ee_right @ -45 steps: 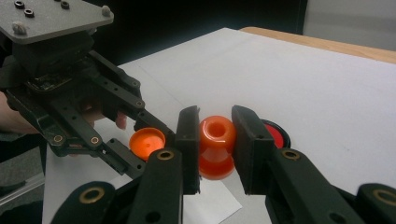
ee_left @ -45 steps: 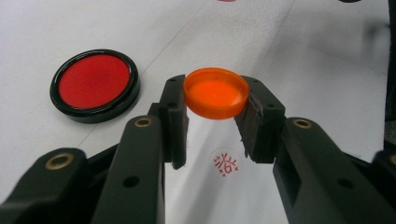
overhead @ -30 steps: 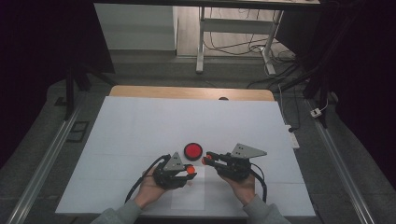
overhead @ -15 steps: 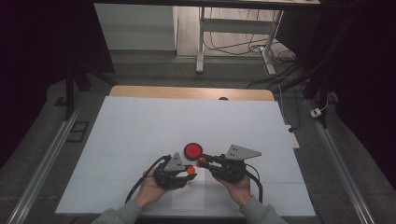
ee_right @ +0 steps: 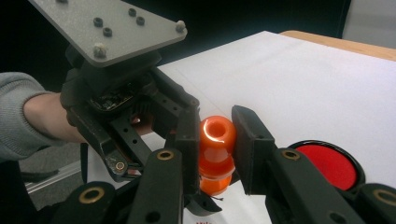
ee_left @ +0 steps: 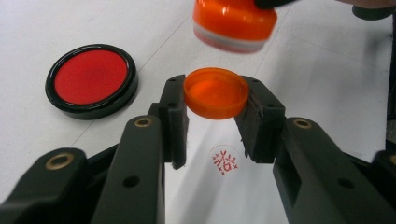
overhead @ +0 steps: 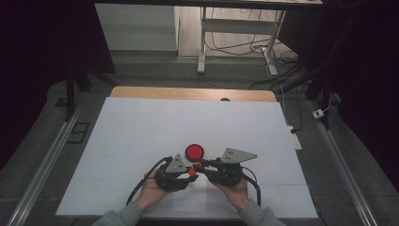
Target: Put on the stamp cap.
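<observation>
2 pads [ee_left: 173, 112] clamping orange cap [ee_left: 215, 92].

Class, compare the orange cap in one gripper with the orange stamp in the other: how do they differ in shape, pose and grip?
The cap is a shallow round dish; the stamp is taller, with a narrow waist. The cap sits hollow side up in the left gripper; the stamp hangs just above it, in the right gripper. The cap is pinched at its rim, the stamp at its knob. Both are glossy orange plastic and firmly clamped.

Around the work: ink pad, printed mark, desk

A round red ink pad [overhead: 194, 151] sits near the desk's [overhead: 141, 122] front edge; a red stamped mark [ee_left: 226, 161] lies on the white sheet [overhead: 263, 132].
</observation>
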Tool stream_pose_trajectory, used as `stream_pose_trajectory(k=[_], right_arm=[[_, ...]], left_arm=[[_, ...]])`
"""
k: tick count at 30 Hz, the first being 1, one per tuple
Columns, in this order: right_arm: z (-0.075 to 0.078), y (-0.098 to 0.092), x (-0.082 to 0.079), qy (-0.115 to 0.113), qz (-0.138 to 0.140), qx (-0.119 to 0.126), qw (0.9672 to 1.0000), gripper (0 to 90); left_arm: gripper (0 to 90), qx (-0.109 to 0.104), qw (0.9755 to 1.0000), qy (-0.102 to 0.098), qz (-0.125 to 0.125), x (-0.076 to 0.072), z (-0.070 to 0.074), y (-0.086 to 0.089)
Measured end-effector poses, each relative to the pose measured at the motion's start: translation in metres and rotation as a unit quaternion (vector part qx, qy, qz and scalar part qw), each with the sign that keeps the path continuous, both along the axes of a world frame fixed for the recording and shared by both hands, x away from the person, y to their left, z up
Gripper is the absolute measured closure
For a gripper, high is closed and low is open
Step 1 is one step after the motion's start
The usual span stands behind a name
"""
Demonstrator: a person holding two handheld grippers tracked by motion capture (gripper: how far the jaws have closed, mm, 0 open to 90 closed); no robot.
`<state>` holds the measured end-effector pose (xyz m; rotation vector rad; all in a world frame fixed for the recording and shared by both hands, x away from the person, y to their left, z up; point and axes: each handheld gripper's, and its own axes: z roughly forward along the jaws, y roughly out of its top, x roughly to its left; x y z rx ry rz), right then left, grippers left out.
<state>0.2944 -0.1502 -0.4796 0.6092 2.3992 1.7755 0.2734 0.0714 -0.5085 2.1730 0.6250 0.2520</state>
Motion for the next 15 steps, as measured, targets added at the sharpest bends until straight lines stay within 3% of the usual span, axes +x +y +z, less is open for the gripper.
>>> stream_pose_trajectory(k=[15], right_arm=[[-0.0030,0.0044,-0.0011,0.002,0.007,-0.005,1.0000,72.2]], left_arm=[[64.4,-0.004,1.0000,-0.005,0.001,-0.0013,0.0013,0.0004]])
